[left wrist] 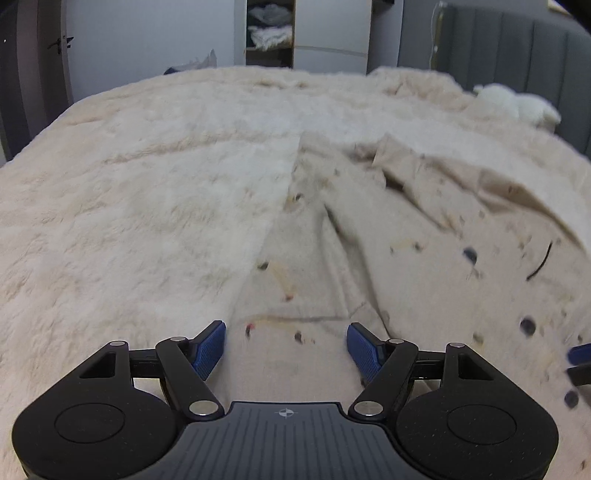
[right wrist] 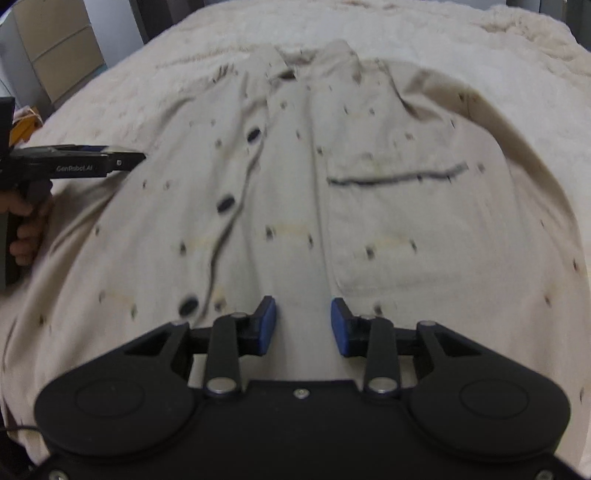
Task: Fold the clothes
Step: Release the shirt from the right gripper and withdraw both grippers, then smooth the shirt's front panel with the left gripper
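Two grippers hang over a bed (left wrist: 129, 206) covered by a cream, long-piled fleece blanket (left wrist: 147, 155). Nearest in the right wrist view, the right gripper (right wrist: 303, 321) points steeply down at a beige shirt (right wrist: 369, 229) spread flat, front side up, on the blanket. Its blue pads (right wrist: 267, 325) stand partly apart, with only bare cloth showing in the gap; nothing is pinched between them, and whether the tips touch the fabric cannot be told. Dark buttons (right wrist: 225, 204) run up the placket to the left of that gripper, a chest pocket with a dark top edge (right wrist: 399, 176) lies to its right, and the collar (right wrist: 291, 70) sits at the far end of the shirt.

At the left edge of that view a hand (right wrist: 26, 229) grips the handle of the left gripper (right wrist: 122, 159), whose tip reaches to the shirt's side edge. In the left wrist view that left gripper (left wrist: 286, 349) has its blue pads (left wrist: 210, 349) spread wide above the shirt's hem area, holding nothing. The shirt (left wrist: 369, 258) runs away from it to the right, creased and speckled with small dark marks, its straight side edge lying against the bare fleece on the left. The right gripper's blue tip (left wrist: 580, 354) just shows at the right border.

Farther off, a white fluffy item (left wrist: 517, 103) lies near a grey padded headboard (left wrist: 517, 51). Beyond the bed stands an open wardrobe shelf (left wrist: 269, 33) with folded pale laundry, flanked by pale doors, and a dark door with a handle (left wrist: 61, 44) at far left.
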### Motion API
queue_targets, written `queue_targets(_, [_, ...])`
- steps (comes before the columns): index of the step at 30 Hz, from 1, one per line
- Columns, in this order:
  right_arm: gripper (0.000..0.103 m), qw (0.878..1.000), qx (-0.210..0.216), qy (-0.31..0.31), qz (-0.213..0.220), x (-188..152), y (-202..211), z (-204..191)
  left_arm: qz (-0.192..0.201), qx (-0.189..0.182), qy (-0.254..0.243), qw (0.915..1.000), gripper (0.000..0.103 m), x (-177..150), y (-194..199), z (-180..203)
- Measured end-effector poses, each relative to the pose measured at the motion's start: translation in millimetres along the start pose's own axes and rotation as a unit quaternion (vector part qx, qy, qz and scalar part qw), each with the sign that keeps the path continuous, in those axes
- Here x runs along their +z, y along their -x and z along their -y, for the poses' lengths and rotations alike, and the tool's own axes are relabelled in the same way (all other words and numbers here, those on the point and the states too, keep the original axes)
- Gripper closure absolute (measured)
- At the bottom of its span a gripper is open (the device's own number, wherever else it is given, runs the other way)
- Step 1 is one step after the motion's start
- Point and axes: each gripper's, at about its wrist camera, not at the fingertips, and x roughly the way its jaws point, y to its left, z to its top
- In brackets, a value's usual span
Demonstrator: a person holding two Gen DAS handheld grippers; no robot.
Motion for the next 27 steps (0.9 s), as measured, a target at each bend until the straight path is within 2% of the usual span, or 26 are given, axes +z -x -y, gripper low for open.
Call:
queue_targets(2, [0.068, 1.0, 0.007, 0.006, 0.008, -7.6, 13.8, 4.7, -0.002, 0.006, 0.01, 0.9999, 0.035, 0.0, 11.7, 4.0])
queue_targets(5, [0.057, 0.999, 0.019, -0.016, 0.03, -8.8, 30.9, 19.0, 0.01, -0.011, 0.002, 0.9999, 0.035, -0.9, 47.0, 28.8])
queue_targets(6, [0.056, 0.999, 0.022, -0.025, 0.041, -9.3, 36.6, 26.6, 0.011, -0.027, -0.007, 0.9996, 0.035, -3.7, 61.0, 41.5])
queue_targets(8, [0.056, 0.997, 0.022, -0.04, 0.06, -10.1, 46.3, 40.6, 0.013, -0.032, -0.019, 0.9992, 0.035, -9.6, 78.2, 58.6])
queue_targets(11, [0.055, 0.993, 0.032, -0.069, 0.093, -7.4, 51.8, 55.1, 0.011, -0.025, -0.017, 0.9995, 0.035, -21.2, 94.3, 75.5])
queue_targets(13, [0.054, 0.987, 0.043, -0.084, 0.127, -10.6, 55.0, 60.0, -0.004, -0.025, -0.006, 0.9997, 0.035, -33.6, 97.4, 79.7])
queue_targets(15, [0.054, 0.983, 0.056, -0.106, 0.139, -18.1, 53.3, 63.0, -0.021, -0.006, -0.004, 0.9998, 0.035, -50.9, 99.2, 75.5])
queue_targets(17, [0.054, 0.983, 0.064, -0.114, 0.132, -20.6, 51.2, 64.0, -0.028, 0.011, 0.01, 0.9995, 0.035, -61.0, 105.3, 63.3])
queue_targets(20, [0.047, 0.986, 0.061, -0.083, 0.13, -22.3, 50.6, 55.6, -0.039, 0.034, 0.027, 0.9983, 0.035, -71.6, 114.0, 44.3])
queue_targets(23, [0.047, 0.991, 0.058, -0.051, 0.111, -25.6, 45.8, 45.9, -0.047, 0.053, 0.024, 0.9972, 0.035, -77.8, 118.1, 39.7])
queue_targets(27, [0.047, 0.992, 0.056, -0.037, 0.103, -28.4, 44.6, 40.5, -0.051, 0.065, 0.018, 0.9965, 0.035, -83.5, 126.7, 37.7])
